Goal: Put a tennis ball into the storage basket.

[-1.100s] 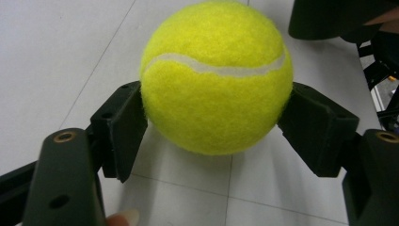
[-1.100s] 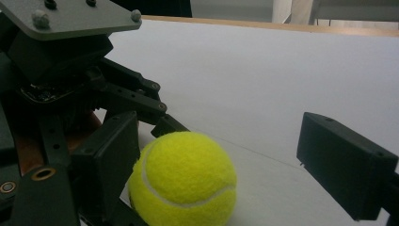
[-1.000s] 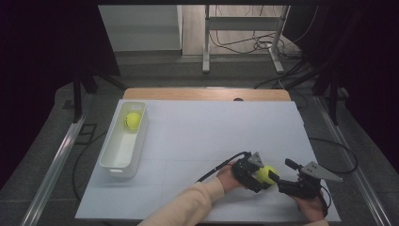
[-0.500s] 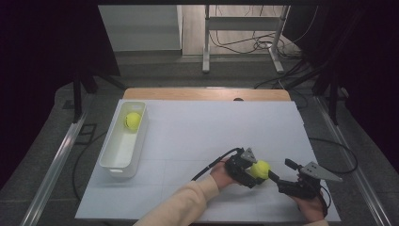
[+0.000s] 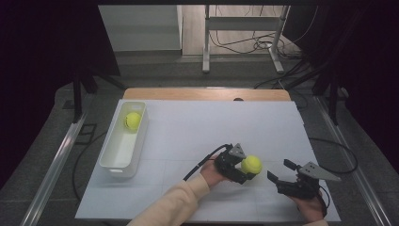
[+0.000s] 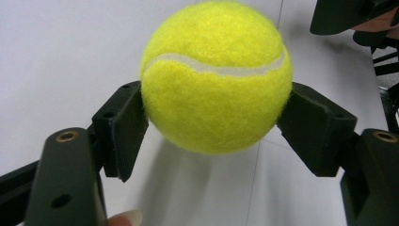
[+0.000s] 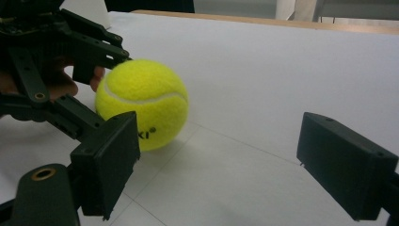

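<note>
A yellow tennis ball (image 5: 251, 164) sits between the jaws of my left gripper (image 5: 245, 167), which is shut on it low over the white sheet, right of centre near the front. In the left gripper view the ball (image 6: 216, 77) is pinched on both sides by the black pads (image 6: 123, 126), with its shadow on the sheet below. My right gripper (image 5: 278, 170) stands open just right of the ball, nothing between its jaws. In the right gripper view the ball (image 7: 141, 103) lies ahead and left of my open right gripper (image 7: 226, 165). A second yellow ball (image 5: 132, 120) rests in the white tray (image 5: 111, 163).
The tray stands along the sheet's left edge, its near half bare. A wooden table edge (image 5: 207, 93) runs along the back. Cables (image 5: 197, 167) trail from both grippers, and metal rails (image 5: 56, 160) flank the table.
My left gripper has carried the tennis ball to the left and slightly farther away from the right gripper. The right gripper has stayed open and in place.
</note>
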`<state>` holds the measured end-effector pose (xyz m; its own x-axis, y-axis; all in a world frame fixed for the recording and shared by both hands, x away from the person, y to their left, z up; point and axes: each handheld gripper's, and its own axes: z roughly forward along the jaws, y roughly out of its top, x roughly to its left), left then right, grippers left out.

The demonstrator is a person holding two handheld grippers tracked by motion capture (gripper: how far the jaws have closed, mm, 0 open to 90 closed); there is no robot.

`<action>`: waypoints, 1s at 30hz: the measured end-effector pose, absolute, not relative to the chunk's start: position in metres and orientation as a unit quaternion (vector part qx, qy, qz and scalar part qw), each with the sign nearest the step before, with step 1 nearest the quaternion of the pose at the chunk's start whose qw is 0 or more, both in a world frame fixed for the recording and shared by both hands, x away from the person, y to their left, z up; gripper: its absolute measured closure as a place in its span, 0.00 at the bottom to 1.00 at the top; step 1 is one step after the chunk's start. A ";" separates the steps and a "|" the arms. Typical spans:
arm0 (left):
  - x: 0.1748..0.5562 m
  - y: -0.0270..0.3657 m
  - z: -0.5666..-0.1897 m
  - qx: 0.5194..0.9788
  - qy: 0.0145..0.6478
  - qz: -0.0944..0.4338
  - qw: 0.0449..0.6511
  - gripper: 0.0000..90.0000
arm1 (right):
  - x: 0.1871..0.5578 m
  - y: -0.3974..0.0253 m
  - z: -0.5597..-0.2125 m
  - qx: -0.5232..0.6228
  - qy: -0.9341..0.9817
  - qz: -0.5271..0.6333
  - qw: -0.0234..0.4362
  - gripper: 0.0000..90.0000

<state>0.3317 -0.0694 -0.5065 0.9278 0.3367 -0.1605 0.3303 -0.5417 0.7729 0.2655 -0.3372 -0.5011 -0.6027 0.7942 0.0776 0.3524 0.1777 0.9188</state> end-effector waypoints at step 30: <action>0.321 -0.006 -0.496 0.861 0.230 0.035 0.452 0.30 | 0.265 -0.333 -0.503 0.387 0.743 0.504 0.210 0.16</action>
<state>0.3206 -0.0063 -0.4957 0.8916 0.4283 -0.1470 0.3643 -0.4859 0.7945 0.2654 -0.3333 -0.5029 -0.6119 0.7871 0.0780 0.3638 0.1926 0.9113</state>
